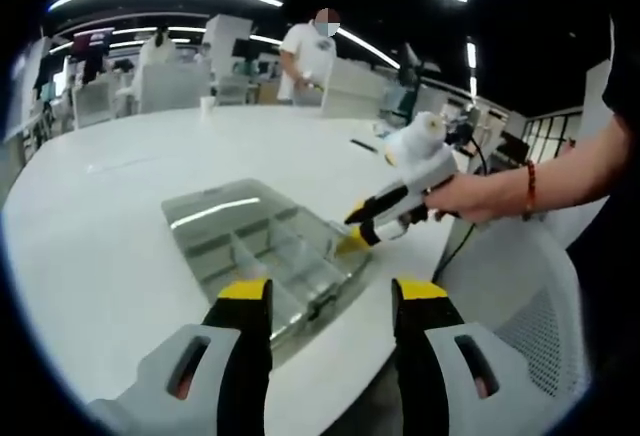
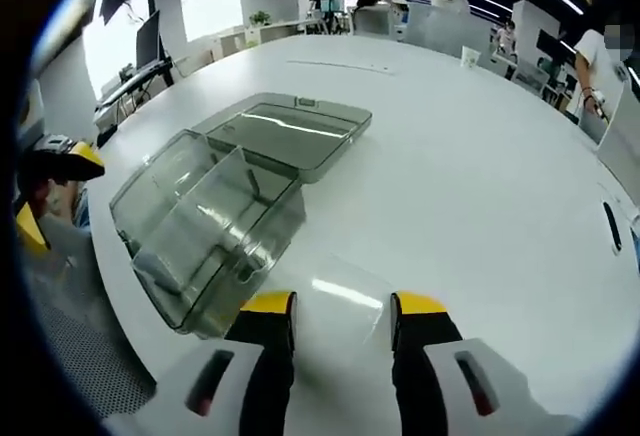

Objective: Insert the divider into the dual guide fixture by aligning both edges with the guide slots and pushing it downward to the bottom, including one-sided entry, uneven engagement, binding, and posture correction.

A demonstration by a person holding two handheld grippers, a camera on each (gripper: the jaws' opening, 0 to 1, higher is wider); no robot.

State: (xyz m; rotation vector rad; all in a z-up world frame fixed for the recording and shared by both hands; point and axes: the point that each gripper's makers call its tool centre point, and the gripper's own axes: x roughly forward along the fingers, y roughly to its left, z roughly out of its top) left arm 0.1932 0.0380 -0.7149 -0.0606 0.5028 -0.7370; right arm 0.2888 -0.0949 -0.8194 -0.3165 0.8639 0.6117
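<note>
Yellow-tipped jaws nearest in both views, spread apart, nothing between them.

Left gripper (image 1: 333, 301) hanging open just short of the clear plastic box (image 1: 265, 251) near the edge of the white round table (image 1: 110, 216); lid (image 1: 215, 204) folded back flat behind the box. Upright clear divider (image 1: 243, 253) standing inside the box among its compartments, seating depth not readable. Right gripper (image 1: 355, 231), held in a hand (image 1: 478, 196), reaching in from the right, tips at the box's far corner; contact unclear. From the right gripper view: right gripper (image 2: 342, 311) open over bare tabletop just beside the box (image 2: 205, 226), a divider panel (image 2: 232, 188) slanting up inside, lid (image 2: 290, 136) lying open beyond, left gripper (image 2: 50, 186) at the left. Person in white (image 1: 312, 56) far across the room.
</note>
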